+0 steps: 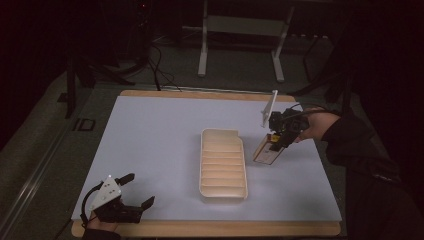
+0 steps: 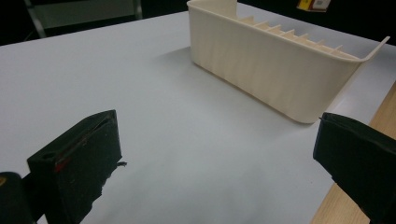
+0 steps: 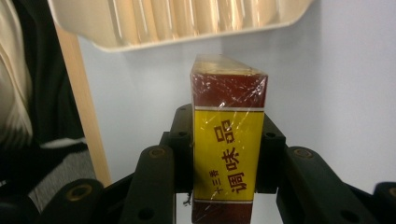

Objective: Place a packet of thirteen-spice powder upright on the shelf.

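A cream plastic rack (image 1: pixel 223 165) with several ribbed slots sits in the middle of the white table top; its side wall (image 2: pixel 275 70) and its rim (image 3: pixel 187 23) show in the gripper views. My right gripper (image 1: pixel 278 137) is shut on a flat red and yellow box (image 3: pixel 229 154) wrapped in clear film, holding it tilted just right of the rack, low over the table. The box (image 1: pixel 265 150) points its far end toward the rack. My left gripper (image 1: pixel 136 191) rests open at the front left corner, its jaws wide apart with nothing between them.
The white mat (image 1: pixel 160 140) lies on a wooden table whose edge (image 1: pixel 210 229) runs along the front. A metal frame stand (image 1: pixel 240 30) and cables stand on the dark floor behind. The person's dark sleeve (image 1: pixel 370 165) reaches in from the right.
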A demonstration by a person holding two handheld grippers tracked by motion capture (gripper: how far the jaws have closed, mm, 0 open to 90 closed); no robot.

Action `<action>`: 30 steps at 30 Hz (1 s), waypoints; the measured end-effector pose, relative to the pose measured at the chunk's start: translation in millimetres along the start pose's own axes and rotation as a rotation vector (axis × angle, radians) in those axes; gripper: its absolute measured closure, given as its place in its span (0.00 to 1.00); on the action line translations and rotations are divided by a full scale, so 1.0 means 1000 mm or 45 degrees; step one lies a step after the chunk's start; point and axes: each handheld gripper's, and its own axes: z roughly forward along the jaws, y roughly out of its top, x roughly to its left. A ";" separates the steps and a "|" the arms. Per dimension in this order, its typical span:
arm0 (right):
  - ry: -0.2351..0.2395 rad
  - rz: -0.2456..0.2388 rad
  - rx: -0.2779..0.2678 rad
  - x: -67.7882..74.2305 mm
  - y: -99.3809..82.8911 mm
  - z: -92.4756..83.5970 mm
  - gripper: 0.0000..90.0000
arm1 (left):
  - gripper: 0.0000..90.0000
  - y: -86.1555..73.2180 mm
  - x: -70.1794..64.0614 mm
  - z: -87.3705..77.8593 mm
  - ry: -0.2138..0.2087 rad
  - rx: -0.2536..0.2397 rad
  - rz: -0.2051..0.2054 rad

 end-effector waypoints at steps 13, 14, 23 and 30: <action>-0.015 -0.082 -0.168 0.010 0.016 -0.004 0.75 | 0.01 0.000 0.000 0.000 0.000 0.004 0.004; -0.010 -0.078 -0.195 0.011 0.018 -0.004 0.75 | 0.01 0.000 0.000 0.000 -0.001 0.005 0.005; -0.010 -0.119 -0.343 0.016 0.032 0.001 0.75 | 0.01 0.000 0.000 0.000 -0.003 0.006 0.005; -0.025 -0.153 -0.436 0.023 0.039 0.009 0.75 | 0.01 0.000 0.000 0.000 -0.009 0.005 0.004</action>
